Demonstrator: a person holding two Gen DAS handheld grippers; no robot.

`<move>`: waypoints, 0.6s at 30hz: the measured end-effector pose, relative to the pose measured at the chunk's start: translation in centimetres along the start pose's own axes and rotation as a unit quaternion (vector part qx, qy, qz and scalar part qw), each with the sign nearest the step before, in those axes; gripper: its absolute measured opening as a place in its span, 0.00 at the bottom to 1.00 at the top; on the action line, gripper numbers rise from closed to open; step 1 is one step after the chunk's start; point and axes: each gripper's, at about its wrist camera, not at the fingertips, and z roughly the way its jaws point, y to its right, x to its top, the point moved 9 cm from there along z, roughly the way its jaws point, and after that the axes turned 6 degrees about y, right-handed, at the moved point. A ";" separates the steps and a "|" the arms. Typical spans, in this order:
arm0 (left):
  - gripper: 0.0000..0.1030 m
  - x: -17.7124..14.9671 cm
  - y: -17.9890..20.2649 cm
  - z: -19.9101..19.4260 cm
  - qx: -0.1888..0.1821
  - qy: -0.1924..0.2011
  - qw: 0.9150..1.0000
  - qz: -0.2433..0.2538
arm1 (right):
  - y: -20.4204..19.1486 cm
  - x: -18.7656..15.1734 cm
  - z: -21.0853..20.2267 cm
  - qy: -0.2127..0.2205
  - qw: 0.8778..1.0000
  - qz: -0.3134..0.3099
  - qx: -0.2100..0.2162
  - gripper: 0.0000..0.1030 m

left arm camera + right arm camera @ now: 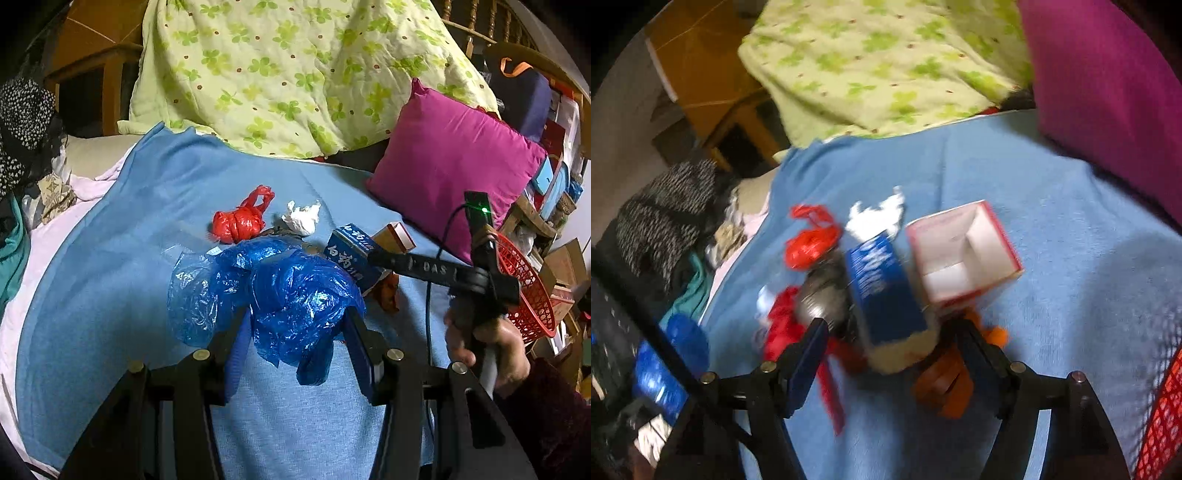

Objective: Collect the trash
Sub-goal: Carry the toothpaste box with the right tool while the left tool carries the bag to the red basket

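Item: crumpled blue plastic bag point(295, 299), clamped in your left hand-held gripper point(299, 328). Item: blue cardboard box point(886, 291), lying between your right hand-held gripper's point(890, 332) wide-open fingers.

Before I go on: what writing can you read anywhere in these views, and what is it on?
"白药": white characters on the blue carton; its smaller print is too small to read.
"DAS": on the right claw's black bar.
Blue carton in the right wrist view: white lettering, too blurred to read.
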 end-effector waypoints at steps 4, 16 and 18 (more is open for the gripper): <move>0.51 0.1 -0.4 0.1 0.002 0.000 1.000 -0.003 | -0.9 0.4 0.9 -0.002 1.000 0.000 0.029 0.73; 0.51 0.0 0.2 -0.3 0.002 0.002 1.000 0.001 | -2.0 -0.6 1.2 -0.002 0.999 -0.041 -0.006 0.38; 0.51 0.2 0.6 -0.6 0.001 0.005 1.000 0.004 | -2.4 -0.2 -0.3 0.017 0.999 -0.045 -0.002 0.38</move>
